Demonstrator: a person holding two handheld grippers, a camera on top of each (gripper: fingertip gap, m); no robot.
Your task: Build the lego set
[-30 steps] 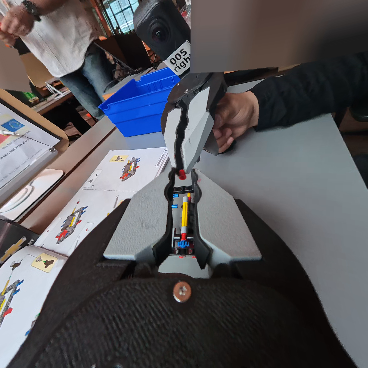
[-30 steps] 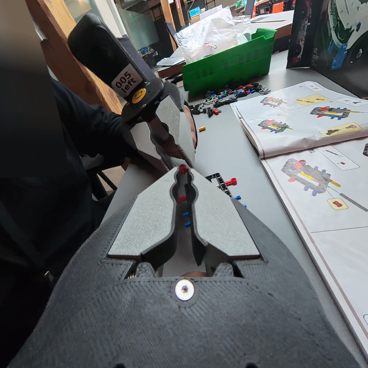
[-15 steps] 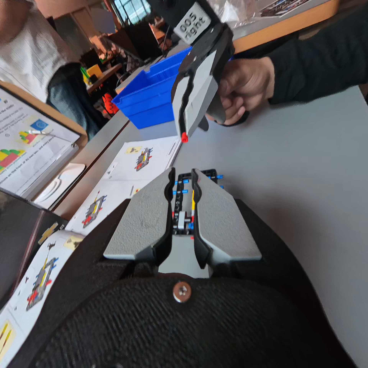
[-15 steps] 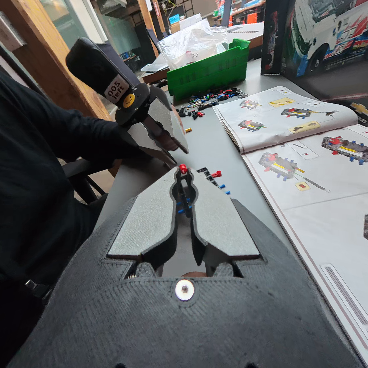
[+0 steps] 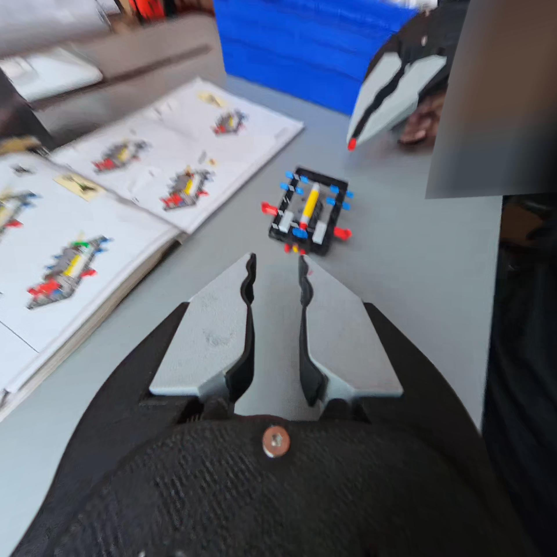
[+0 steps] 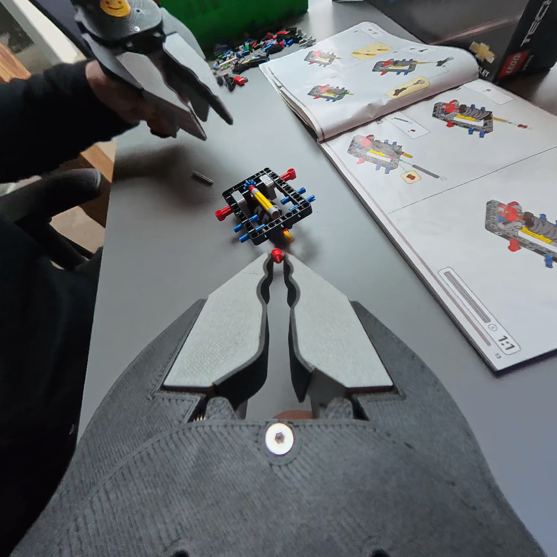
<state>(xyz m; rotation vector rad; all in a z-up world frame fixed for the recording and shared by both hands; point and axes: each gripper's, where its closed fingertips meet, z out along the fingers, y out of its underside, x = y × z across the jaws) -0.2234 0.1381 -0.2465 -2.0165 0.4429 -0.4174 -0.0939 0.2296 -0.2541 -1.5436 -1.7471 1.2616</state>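
Left wrist view: left gripper [image 5: 276,262] is now hanging released, lifted off the frame assembly [image 5: 308,211]; right gripper [image 6: 277,261] is still pinching the red pin [image 6: 276,255] just beside it.

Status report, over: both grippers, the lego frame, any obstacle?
Left gripper open, empty. Right gripper shut on small red peg. Black rectangular lego frame flat on grey table; short dark axle lies apart.

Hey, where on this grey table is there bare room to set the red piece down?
Free: the grey tabletop between the black framed lego assembly and the table's near-left edge, apart from a small dark pin. Also the strip between the assembly and the open white instruction booklet. Crowded: the pile of loose small lego pieces by the green bin.
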